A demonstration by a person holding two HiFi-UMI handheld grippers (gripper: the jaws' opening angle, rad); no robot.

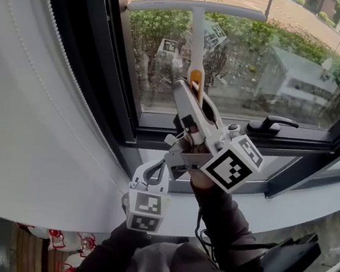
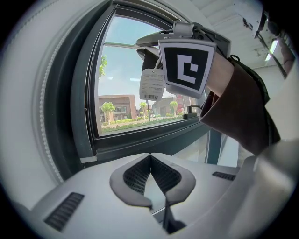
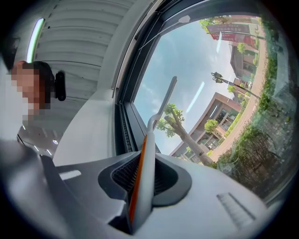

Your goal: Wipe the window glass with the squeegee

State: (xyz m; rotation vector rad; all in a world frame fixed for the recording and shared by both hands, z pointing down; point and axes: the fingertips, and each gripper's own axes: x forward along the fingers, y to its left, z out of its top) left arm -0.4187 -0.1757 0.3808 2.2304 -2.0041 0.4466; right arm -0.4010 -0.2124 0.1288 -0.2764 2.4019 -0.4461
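The window glass (image 1: 285, 67) fills most of the head view, set in a dark frame (image 1: 77, 33), and it looks clear onto a road and shrubs. No foam, water film or streak shows on it, so the pictures do not tell which parts are already wiped. A pale curved covering with a beaded edge (image 1: 13, 106) hangs to the left of the frame. The squeegee (image 1: 196, 46) is raised in front of the pane, its long pale blade lying level near the top left and its shaft running down toward the person. The blade seems to rest on the glass, though contact cannot be confirmed. The wiping therefore appears to be under way, with the blade high on the pane. By that judgement the wide stretch below the blade and off to the right is left to cover. The right gripper (image 1: 192, 97) points upward and is clenched on the squeegee's shaft, which stands between its pads with an orange strip along one side (image 3: 161, 109). The left gripper (image 1: 150, 177) waits low by the sill, its jaws closed tip to tip on nothing (image 2: 150, 156). A dark window handle (image 1: 275, 125) sits on the lower frame, and a paper tag (image 2: 152, 85) dangles near the right gripper.
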